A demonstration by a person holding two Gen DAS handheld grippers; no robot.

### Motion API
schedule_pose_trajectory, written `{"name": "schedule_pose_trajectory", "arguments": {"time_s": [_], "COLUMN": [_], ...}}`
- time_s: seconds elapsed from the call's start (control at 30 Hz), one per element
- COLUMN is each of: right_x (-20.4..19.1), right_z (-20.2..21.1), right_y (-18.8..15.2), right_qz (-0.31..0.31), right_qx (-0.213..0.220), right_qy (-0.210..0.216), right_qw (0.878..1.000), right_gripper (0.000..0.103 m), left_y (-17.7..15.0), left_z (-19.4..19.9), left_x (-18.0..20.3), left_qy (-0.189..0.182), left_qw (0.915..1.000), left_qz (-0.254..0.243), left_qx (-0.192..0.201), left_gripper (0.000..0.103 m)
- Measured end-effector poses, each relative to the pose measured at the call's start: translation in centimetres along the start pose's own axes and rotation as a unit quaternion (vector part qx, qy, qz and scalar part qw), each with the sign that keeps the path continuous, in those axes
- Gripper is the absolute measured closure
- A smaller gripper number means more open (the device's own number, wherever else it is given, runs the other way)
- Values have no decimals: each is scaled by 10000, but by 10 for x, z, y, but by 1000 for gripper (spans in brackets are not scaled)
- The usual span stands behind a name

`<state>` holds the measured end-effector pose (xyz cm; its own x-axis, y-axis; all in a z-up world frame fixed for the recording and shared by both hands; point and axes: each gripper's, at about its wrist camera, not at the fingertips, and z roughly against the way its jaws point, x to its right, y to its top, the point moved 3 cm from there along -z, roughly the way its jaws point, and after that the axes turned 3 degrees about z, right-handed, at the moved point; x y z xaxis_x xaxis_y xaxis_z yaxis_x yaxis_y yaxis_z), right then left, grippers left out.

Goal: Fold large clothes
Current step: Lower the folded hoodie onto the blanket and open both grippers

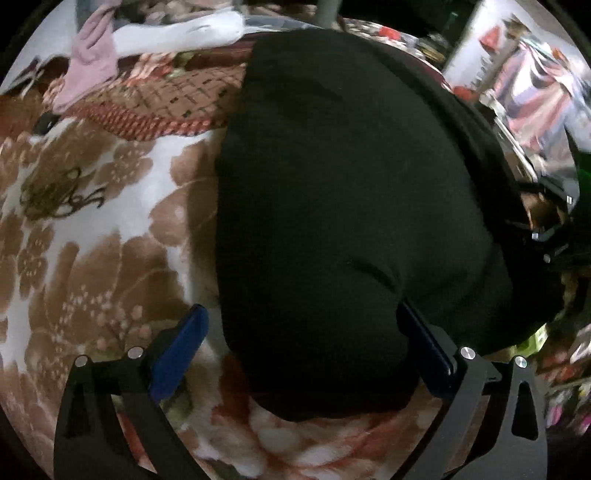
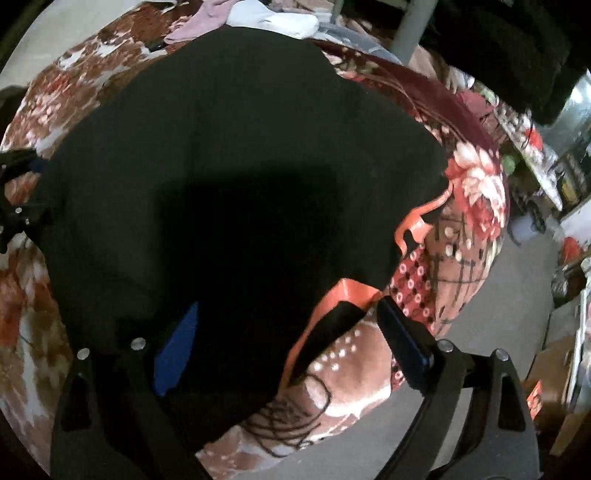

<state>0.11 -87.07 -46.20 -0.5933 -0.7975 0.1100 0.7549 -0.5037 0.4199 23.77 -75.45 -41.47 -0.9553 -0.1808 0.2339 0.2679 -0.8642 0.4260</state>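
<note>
With both grippers spread wide and gripping nothing, a fold of the large black knit garment [image 1: 351, 192] looks just laid, re-grasp pending.

Left to right: in the left wrist view a crumpled pink cloth [image 1: 92, 59] and a white garment [image 1: 177, 31] lie at the far edge of the brown-and-white floral plush blanket [image 1: 92, 229]; the left gripper [image 1: 299, 332] stands fully open, its blue-padded fingers [image 1: 177, 354] flanking the near rounded fold of the black garment without pressing it. In the right wrist view the garment covers the blanket's middle, and the right gripper [image 2: 291, 332] is also wide, straddling the garment's near right edge. Judgement: mid-fold; the next move calls for pinching two edge points and carrying them across evenly.
</note>
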Motion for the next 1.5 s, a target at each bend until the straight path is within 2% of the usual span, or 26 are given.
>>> {"name": "schedule_pose_trajectory", "arguments": {"time_s": [0.1,0.3,0.37,0.43,0.53,0.6,0.63,0.7,0.77,0.83,0.9,1.0,1.1,1.13,1.23,1.33,1.4,1.5], "right_x": [9,37,56,71,90,105,112,124,129,125,116,78,39,25,7,21,30,31], "right_z": [20,58,49,23,-25,-40,-41,-43,-44,-30,-9,39,53,51,29,19,18,23], "right_y": [11,75,102,115,113,105,103,100,95,91,84,68,44,33,-1,-28,-38,-37], "right_qz": [-182,-579,-862,-1021,-1084,-1149,-1123,-979,-968,-1079,-1234,-1319,-1192,-1087,-773,-984,-1050,-1101], "right_qx": [-60,557,701,601,149,176,223,325,361,502,637,891,728,617,198,35,14,-9], "right_qy": [131,378,235,33,-302,-191,-274,-416,-278,-163,125,783,1074,1075,674,645,619,592], "right_qw": [9997,9960,9935,9930,9935,9930,9930,9938,9943,9928,9902,9841,9844,9863,9945,9930,9925,9922], "right_gripper": [13,13,12,12,12,7,6,5,5,8,12,12,11,11,11,7,6,6], "left_y": [15,66,90,116,138,145,145,142,139,133,116,83,49,40,14,3,0,1], "left_z": [26,71,65,48,21,-10,-21,-35,-28,-10,22,50,58,56,40,30,21,23], "left_x": [2,11,10,11,14,8,5,-2,-5,-5,-8,-10,-8,-6,-2,6,17,25], "left_qy": [148,332,447,416,501,664,696,495,354,473,355,296,431,453,539,573,876,1134], "left_qw": [9998,9967,9956,9958,9961,9966,9968,9985,9990,9979,9967,9956,9959,9963,9975,9974,9958,9928], "left_qz": [-6,-274,-258,-249,-275,-250,-228,-58,74,71,259,473,436,391,312,265,73,124], "left_qx": [110,682,787,780,676,428,307,222,246,437,680,748,669,617,348,338,269,376], "left_gripper": [6,6,6,6,6,6,4,4,4,6,6,6,6,6,6,5,5,4]}}
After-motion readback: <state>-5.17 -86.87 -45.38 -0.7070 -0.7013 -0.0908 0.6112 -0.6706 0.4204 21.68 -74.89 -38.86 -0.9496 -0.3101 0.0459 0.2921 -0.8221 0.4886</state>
